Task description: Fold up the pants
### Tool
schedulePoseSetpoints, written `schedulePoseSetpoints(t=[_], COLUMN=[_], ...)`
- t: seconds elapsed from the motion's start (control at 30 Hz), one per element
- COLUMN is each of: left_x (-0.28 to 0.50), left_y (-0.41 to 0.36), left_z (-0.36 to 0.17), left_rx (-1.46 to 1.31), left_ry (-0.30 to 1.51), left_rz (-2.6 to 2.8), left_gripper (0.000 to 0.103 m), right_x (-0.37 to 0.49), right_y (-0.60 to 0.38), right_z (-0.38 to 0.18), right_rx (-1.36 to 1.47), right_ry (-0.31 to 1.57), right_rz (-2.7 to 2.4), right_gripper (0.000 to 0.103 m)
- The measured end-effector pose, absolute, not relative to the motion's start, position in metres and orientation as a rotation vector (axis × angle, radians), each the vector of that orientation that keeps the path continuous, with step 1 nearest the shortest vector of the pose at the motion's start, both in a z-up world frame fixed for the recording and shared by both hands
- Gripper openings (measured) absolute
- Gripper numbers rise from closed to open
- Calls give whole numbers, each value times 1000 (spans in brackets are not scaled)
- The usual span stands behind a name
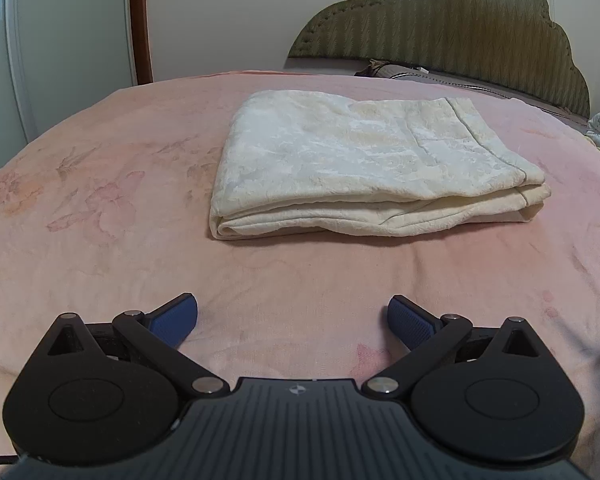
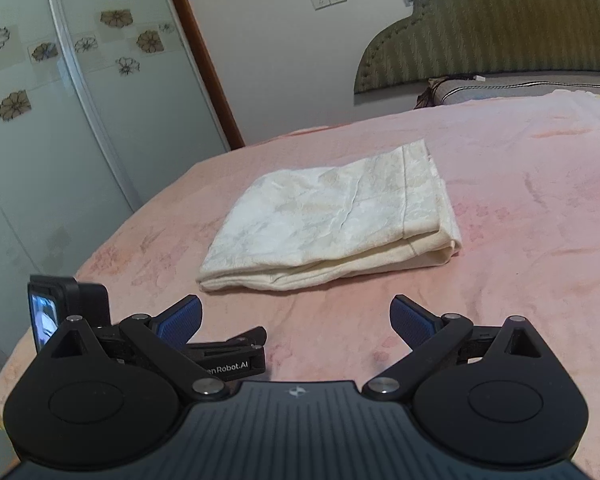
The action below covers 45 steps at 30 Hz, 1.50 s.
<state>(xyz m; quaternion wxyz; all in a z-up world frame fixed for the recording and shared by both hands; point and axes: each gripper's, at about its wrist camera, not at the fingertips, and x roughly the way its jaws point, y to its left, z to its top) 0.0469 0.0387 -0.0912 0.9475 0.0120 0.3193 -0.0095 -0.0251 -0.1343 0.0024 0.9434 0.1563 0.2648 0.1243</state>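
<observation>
1. The bed is lying under a pink cover, with its headboard at the far end.
2. The pants, cream and folded into a thick stack, are sitting in the middle of the bed, well short of the headboard.
3. They are looking soft, light and floppy; I am judging the near folded edge the best place to take hold.
4. I am holding my left gripper spread wide and empty, short of the pants.
5. I am holding my right gripper spread and empty too.
</observation>
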Motion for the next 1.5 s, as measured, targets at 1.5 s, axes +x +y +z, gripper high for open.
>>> schedulePoseSetpoints(t=[1.5], left_x=[47], left_y=[39], left_z=[-91], left_rx=[23], left_ry=[650], left_rz=[-20], left_gripper=[103], right_x=[2], right_y=[-140], right_z=[-43], right_rx=[219], right_ry=[552], right_rz=[20], right_gripper=[103])
